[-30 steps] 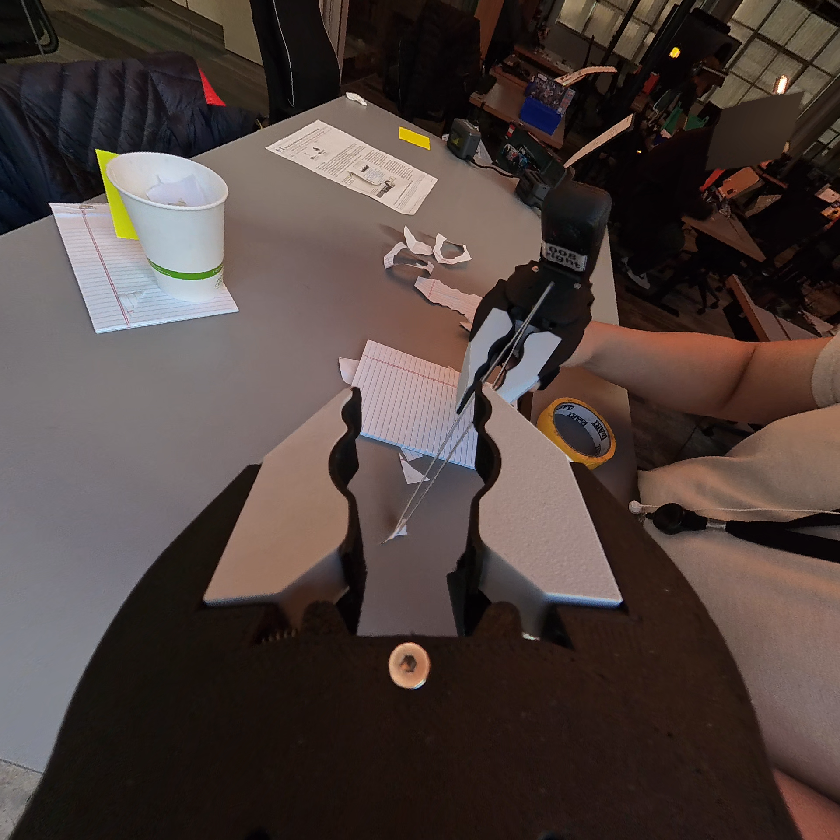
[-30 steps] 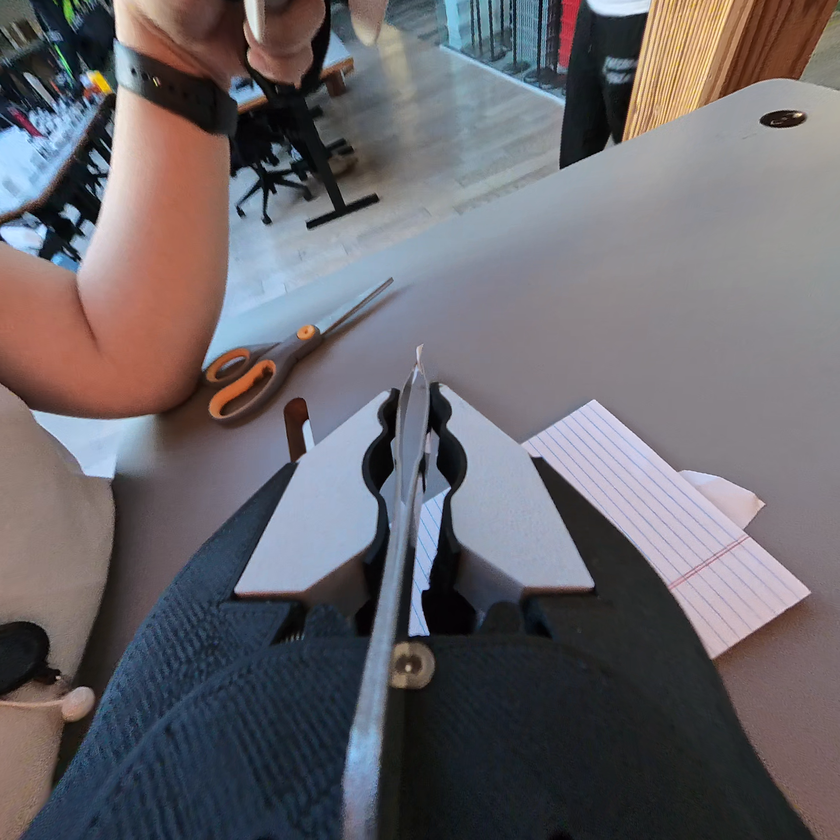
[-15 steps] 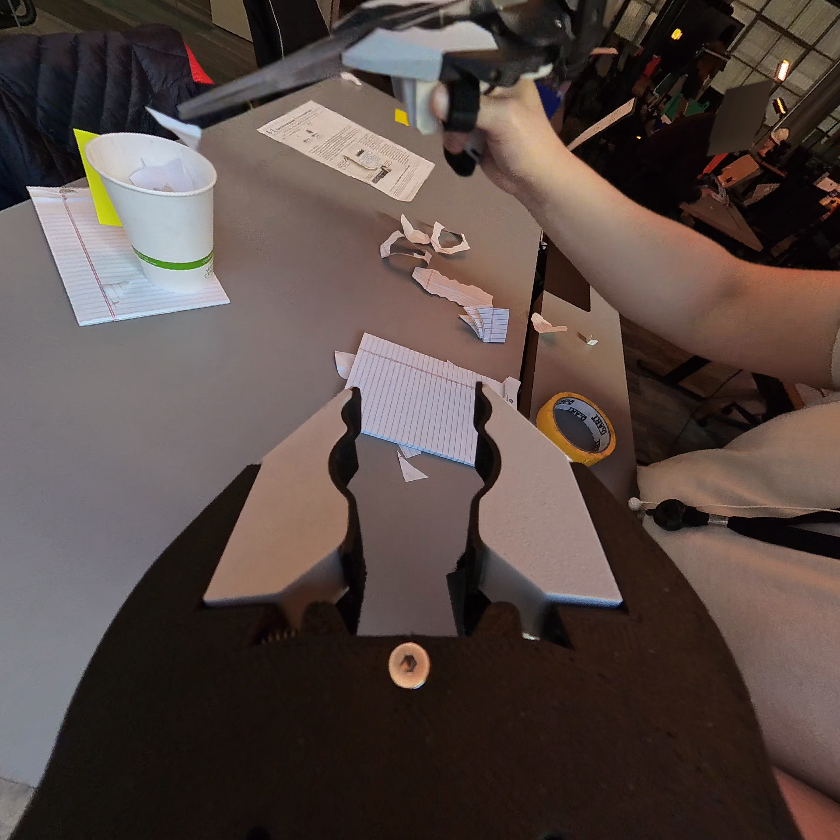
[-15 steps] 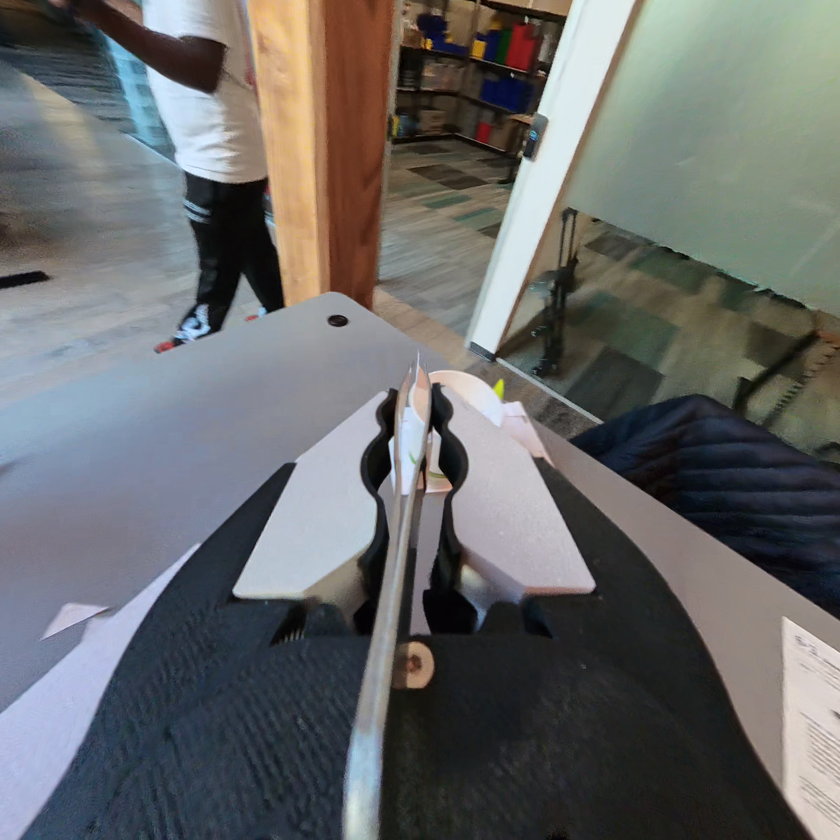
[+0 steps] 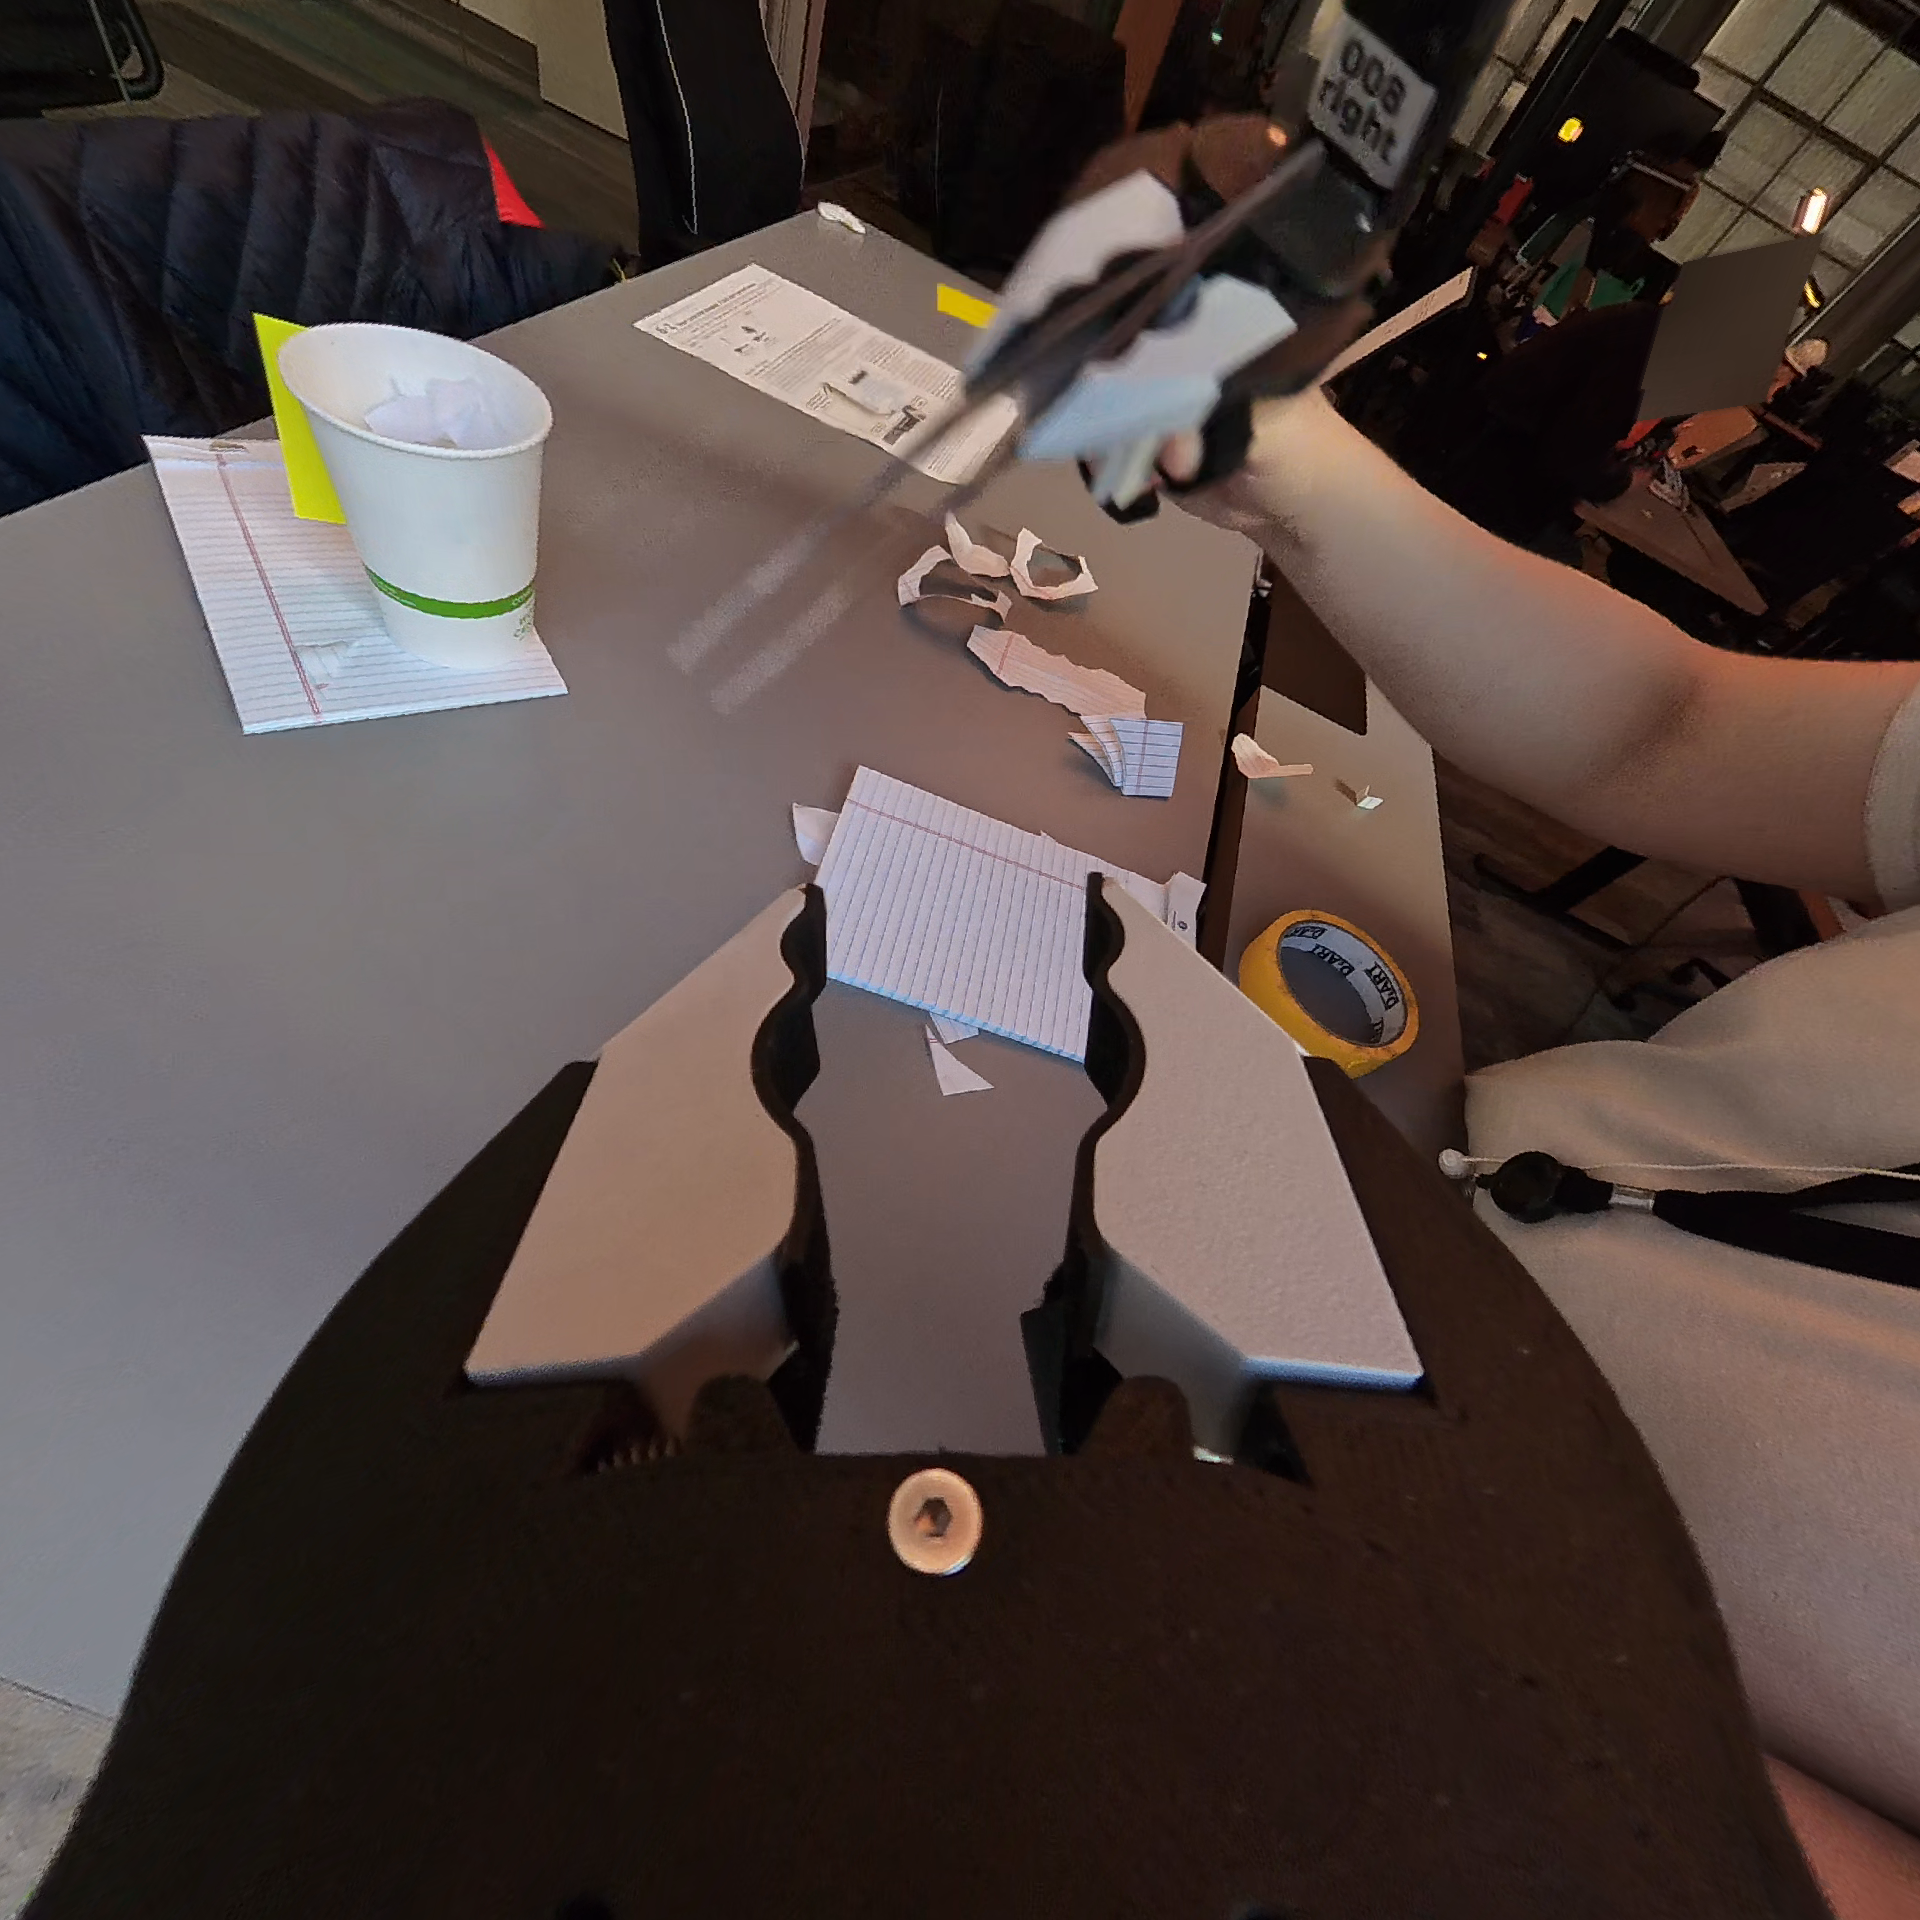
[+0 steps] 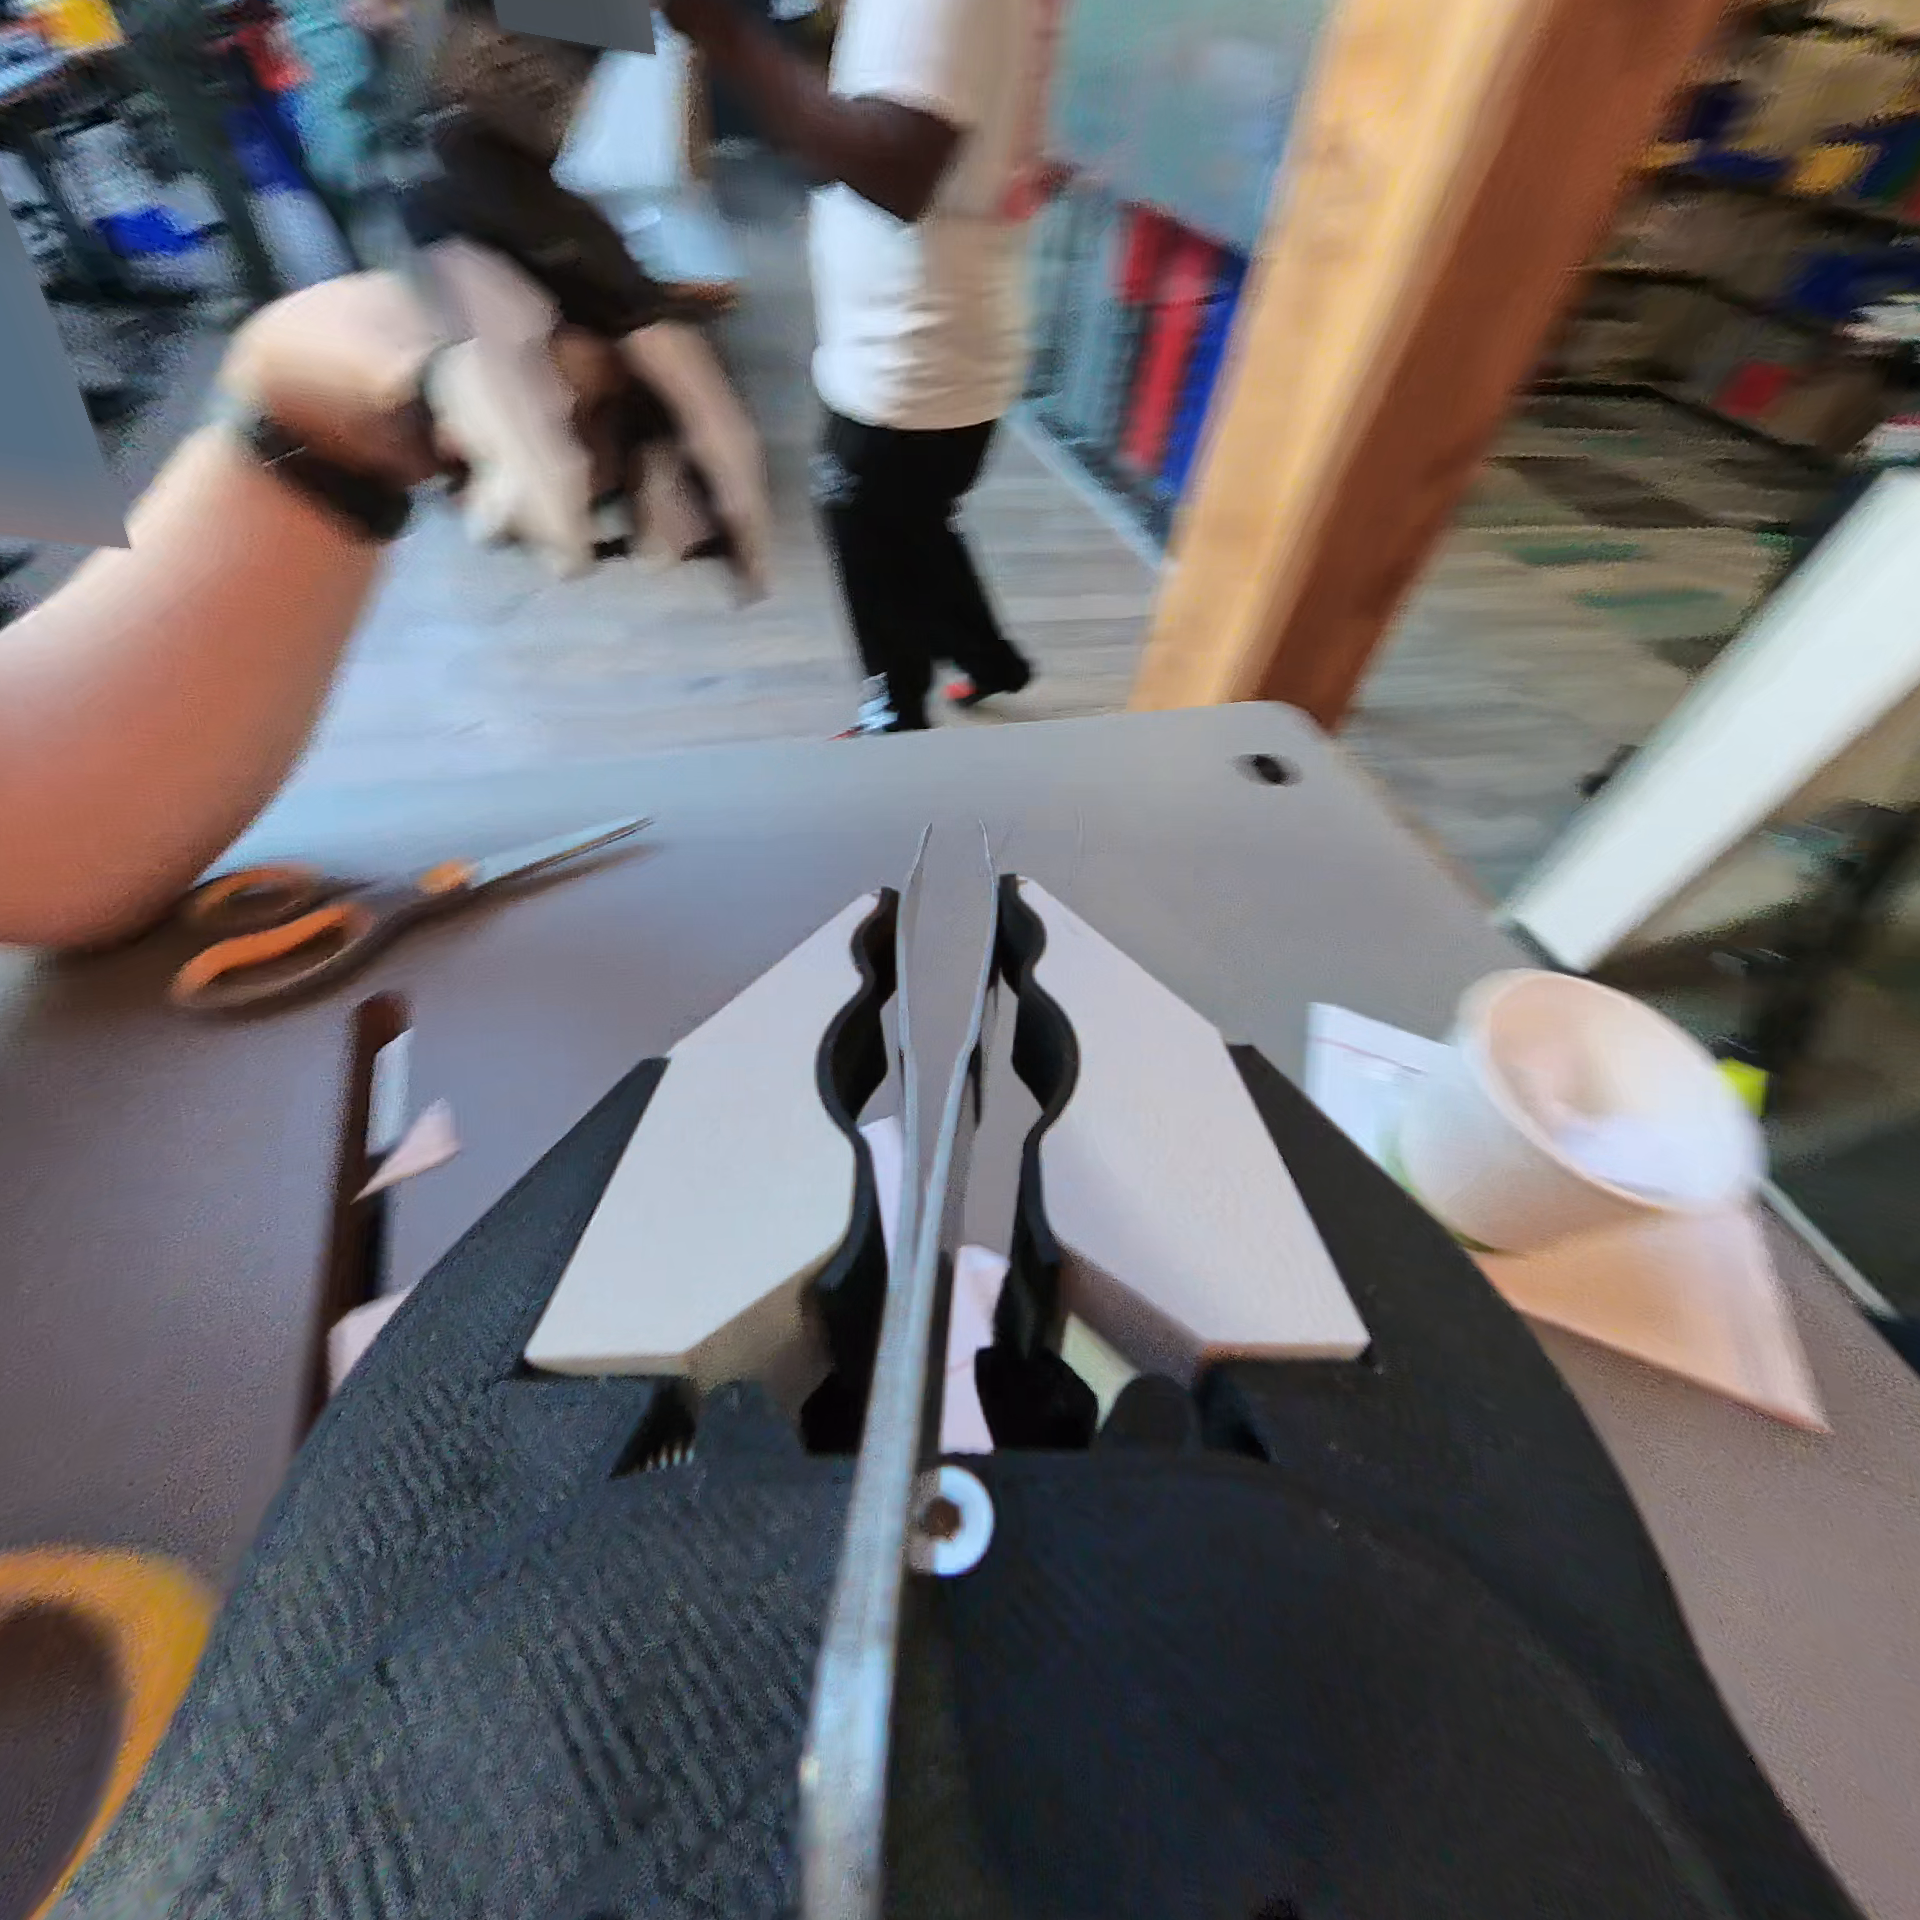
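Grey table [image 5: 312, 987]; blurred tweezers [image 6: 940, 987] tips

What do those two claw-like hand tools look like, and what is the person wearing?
Each gripper, left and right, has a textured black body, two pale grey wedge fingers with wavy black inner pads, and a silver bolt. The right one bears a white label. The person wears a cream top and a dark wristband.

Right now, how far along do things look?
Done: paper scraps sit inside the white cup. In hand: the right gripper holds tweezers, tips apart and empty; the left gripper is open. Left: torn scraps and a lined sheet on the table.
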`<move>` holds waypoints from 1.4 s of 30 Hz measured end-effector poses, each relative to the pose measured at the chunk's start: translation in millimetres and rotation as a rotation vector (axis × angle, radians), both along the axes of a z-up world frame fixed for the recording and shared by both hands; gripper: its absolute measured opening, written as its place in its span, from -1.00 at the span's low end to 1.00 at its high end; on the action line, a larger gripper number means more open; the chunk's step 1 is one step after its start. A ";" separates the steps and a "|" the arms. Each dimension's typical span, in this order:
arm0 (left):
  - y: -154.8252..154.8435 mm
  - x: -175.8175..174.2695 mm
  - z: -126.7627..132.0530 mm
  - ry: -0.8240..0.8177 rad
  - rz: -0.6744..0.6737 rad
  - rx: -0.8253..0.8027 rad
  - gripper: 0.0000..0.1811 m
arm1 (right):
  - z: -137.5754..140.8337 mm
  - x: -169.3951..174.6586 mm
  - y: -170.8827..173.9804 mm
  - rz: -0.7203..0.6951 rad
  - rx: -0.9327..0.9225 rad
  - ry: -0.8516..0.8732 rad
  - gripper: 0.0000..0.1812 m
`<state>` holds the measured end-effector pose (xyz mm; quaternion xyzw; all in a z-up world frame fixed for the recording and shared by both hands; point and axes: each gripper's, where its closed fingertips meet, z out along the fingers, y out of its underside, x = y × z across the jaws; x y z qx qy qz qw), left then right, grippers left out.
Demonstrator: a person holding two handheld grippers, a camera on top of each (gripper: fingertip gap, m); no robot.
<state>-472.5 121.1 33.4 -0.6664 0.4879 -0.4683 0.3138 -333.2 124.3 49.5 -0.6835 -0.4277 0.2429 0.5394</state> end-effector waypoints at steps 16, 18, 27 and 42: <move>-2.0 3.7 -5.1 0.036 -0.002 0.004 -0.47 | -113.5 -33.2 -84.8 0.305 -0.187 -0.328 -0.78; -1.7 3.6 -5.3 0.038 -0.001 0.004 -0.46 | -112.5 -31.5 -83.7 0.305 -0.201 -0.304 -0.79; -0.4 2.6 -7.2 0.045 0.006 -0.001 -0.46 | -120.9 -19.3 -75.1 0.261 -0.269 -0.221 -0.81; -1.6 2.4 -7.6 0.051 0.005 0.000 -0.47 | -106.6 -15.3 -76.4 0.201 -0.283 -0.092 -0.85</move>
